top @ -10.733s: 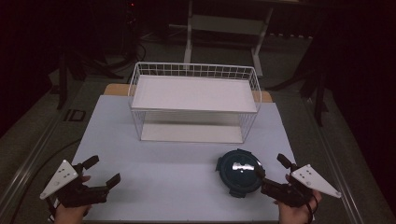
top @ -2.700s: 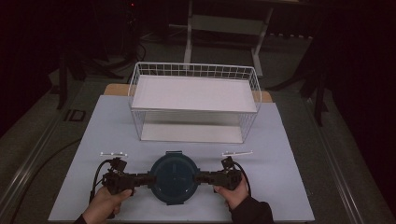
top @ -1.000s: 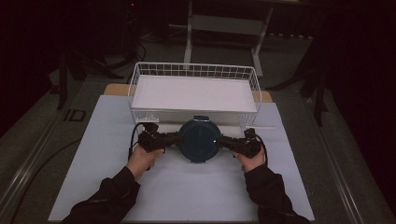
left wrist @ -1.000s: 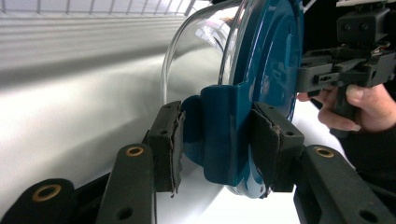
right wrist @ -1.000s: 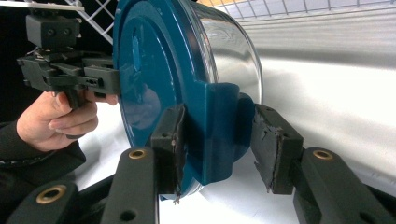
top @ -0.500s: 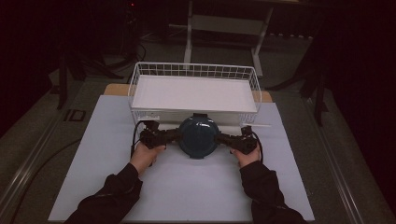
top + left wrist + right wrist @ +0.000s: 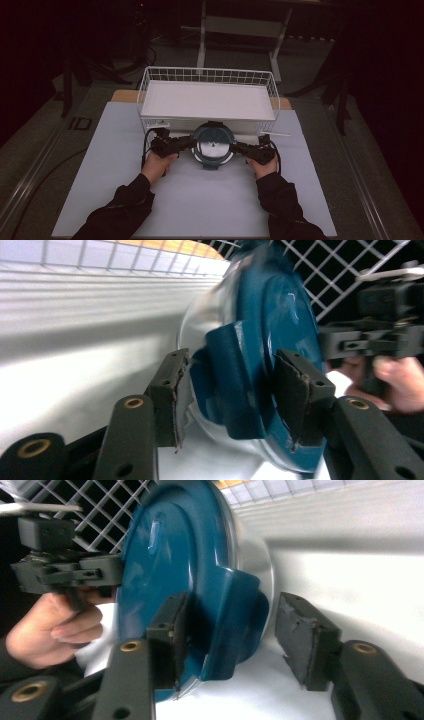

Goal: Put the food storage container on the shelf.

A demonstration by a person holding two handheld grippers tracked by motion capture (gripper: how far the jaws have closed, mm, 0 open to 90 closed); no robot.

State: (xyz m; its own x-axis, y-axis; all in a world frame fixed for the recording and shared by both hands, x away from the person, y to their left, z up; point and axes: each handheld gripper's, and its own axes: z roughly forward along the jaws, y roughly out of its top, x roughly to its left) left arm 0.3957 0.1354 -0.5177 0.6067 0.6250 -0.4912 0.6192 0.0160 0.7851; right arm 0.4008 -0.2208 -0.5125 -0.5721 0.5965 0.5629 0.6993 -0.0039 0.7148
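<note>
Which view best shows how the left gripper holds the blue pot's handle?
The left gripper view: its two pads bracket the blue pot's side handle up close. The high view shows the left gripper reaching the pot's side, too small for contact detail. The right gripper view shows it behind the pot, jaws hidden.

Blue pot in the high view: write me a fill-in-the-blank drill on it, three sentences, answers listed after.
1. The wire basket behind the blue pot is coloured ____.
2. The left tongs and the right tongs each straddle one of the pot's ____.
3. In the high view, the left tongs reach the pot from its ____ side.

Missing words: white; handles; left.
</note>
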